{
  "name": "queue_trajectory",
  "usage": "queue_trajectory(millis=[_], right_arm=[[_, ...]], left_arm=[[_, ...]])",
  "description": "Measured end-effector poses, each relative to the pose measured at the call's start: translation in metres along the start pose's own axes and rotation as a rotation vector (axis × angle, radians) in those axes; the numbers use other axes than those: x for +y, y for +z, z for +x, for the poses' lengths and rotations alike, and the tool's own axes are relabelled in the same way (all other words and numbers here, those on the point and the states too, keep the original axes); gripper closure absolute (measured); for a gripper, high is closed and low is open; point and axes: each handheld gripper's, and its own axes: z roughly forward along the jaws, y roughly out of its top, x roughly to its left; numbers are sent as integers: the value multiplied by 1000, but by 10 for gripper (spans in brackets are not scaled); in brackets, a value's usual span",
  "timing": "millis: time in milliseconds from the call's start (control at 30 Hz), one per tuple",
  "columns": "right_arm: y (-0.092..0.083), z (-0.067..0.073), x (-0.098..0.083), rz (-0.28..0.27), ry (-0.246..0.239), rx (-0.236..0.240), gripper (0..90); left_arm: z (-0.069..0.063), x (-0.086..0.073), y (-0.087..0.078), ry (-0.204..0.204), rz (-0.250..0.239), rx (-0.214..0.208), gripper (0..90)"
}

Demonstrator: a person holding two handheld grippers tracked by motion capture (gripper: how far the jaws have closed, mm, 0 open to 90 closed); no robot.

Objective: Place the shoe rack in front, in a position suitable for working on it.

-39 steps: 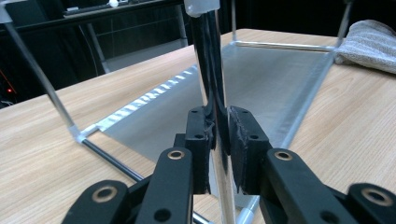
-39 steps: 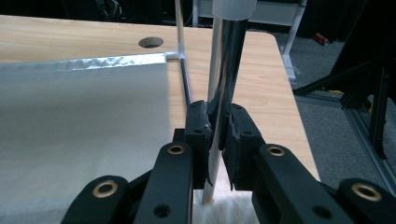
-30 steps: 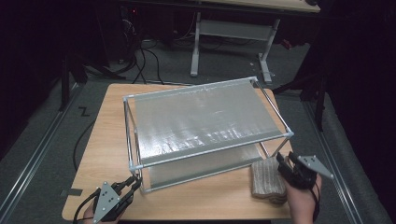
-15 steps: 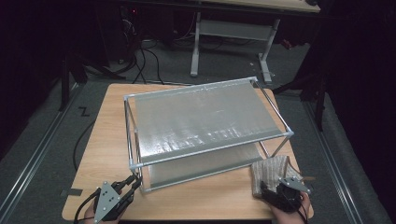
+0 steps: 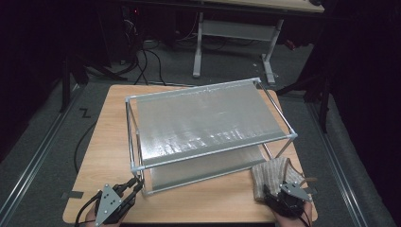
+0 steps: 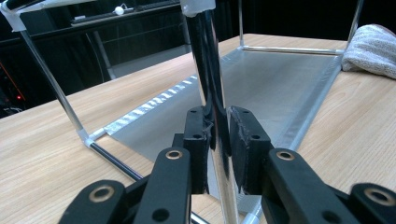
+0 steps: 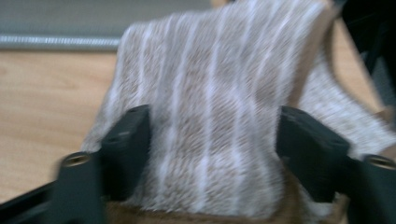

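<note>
Left gripper (image 6: 217, 135) clamping the shiny metal corner post (image 6: 208, 70) of the two-tier silver rack (image 5: 208, 125). Right gripper (image 7: 212, 149) gaping wide, jaws just opened, straddling the folded beige striped towel (image 7: 219, 102), probably not pinching; towel lying on the wooden table (image 5: 108, 142) beside the rack's near right corner.

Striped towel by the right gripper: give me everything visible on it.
The folded beige terry towel with pale stripes lies on the wooden table at its near right corner, beside the metal-framed two-tier rack. It looks soft and nubby, folded into a thick pad with layers splayed at one edge. The right gripper has just been opening; its black jaws stand wide, straddling the towel. Whether the pads press it is unclear in the blurred view.
</note>
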Motion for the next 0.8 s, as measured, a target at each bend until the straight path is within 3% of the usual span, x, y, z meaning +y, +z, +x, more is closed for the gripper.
queue_trajectory(millis=[133, 267, 333, 433, 533, 733, 800], right_arm=[[2, -5, 2, 25, 40, -20, 149], [14, -10, -5, 95, 69, 17, 142], [15, -14, -6, 101, 116, 67, 161], [12, -15, -6, 95, 106, 88, 300], [9, -13, -7, 71, 61, 119, 445], [7, -8, -5, 74, 40, 136, 615], [1, -5, -2, 39, 32, 136, 627]], left_arm=[[1, -1, 0, -4, 3, -8, 768], [1, 0, 0, -4, 4, -9, 765], [0, 0, 0, -4, 3, -9, 758], [0, -1, 0, -4, 4, -11, 752], [0, -1, 1, -4, 4, -11, 745], [-2, -1, 2, 0, 4, -9, 706], [-3, -1, 3, 7, 3, -6, 681]])
